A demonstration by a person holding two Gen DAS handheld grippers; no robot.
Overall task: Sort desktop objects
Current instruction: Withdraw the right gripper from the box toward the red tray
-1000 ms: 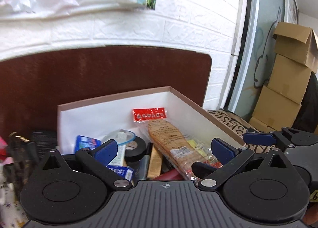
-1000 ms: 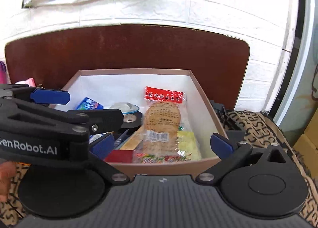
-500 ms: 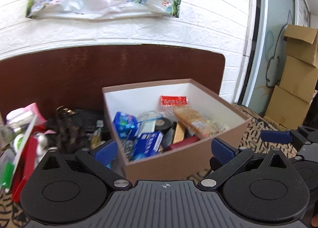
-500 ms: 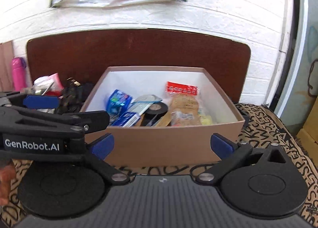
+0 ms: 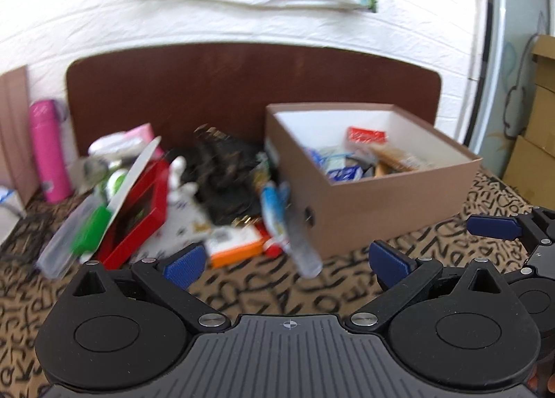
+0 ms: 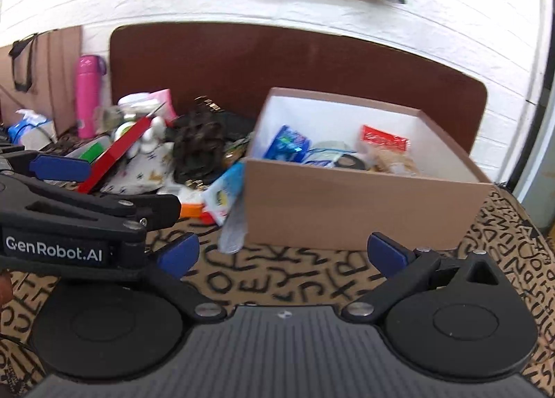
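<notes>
The loose pile (image 5: 166, 189) lies on the patterned cloth (image 5: 340, 290) against the left wall of the brown box (image 6: 364, 203). The blue-and-clear packet (image 5: 284, 221) leaning there looks light, soft and slippery (best pinched mid-body). Both tools, left gripper (image 5: 286, 261) and right gripper (image 6: 282, 252), hover spread apart, empty, near the cloth's front edge.
</notes>
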